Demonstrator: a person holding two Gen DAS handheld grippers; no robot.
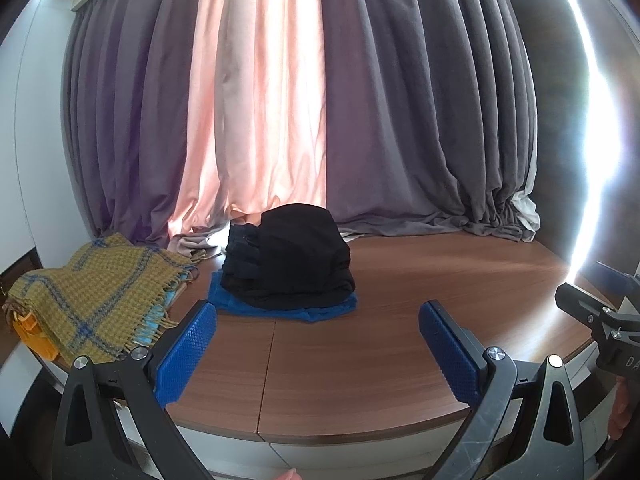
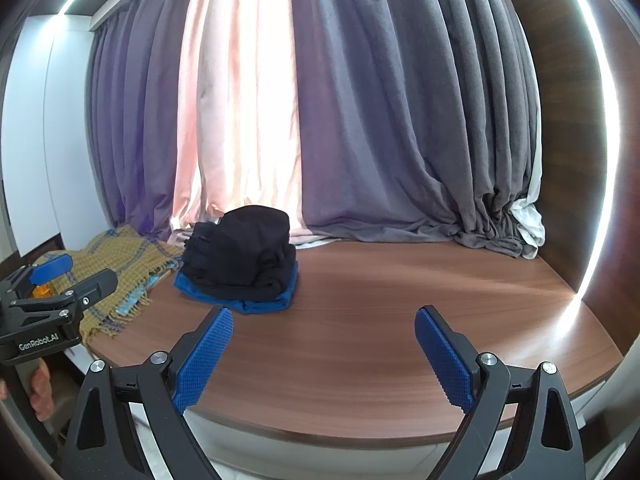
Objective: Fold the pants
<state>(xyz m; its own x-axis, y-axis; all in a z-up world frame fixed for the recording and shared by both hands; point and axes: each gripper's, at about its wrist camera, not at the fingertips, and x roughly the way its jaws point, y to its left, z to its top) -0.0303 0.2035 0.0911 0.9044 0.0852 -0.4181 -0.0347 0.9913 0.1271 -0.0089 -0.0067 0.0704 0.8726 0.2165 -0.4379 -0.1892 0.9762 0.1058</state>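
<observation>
A stack of folded dark pants [image 1: 290, 260] [image 2: 242, 258] rests on a blue folded garment [image 1: 316, 312] [image 2: 264, 304] at the back of the wooden platform [image 1: 400, 320] [image 2: 380, 320], near the curtains. My left gripper [image 1: 318, 354] is open above the platform's front edge, short of the stack, with nothing between its blue pads. My right gripper [image 2: 324, 360] is also open and empty, to the right of and nearer than the stack. The right gripper's body shows at the right edge of the left wrist view, the left gripper's body at the left edge of the right wrist view.
A mustard plaid fringed blanket [image 1: 92, 296] [image 2: 120, 268] lies left of the stack, with an orange item [image 1: 34, 336] under it. Grey and pink curtains [image 1: 280, 100] [image 2: 320, 120] hang behind. A dark wood wall [image 2: 568, 160] bounds the right side. A hand [image 2: 40, 392] holds the left gripper.
</observation>
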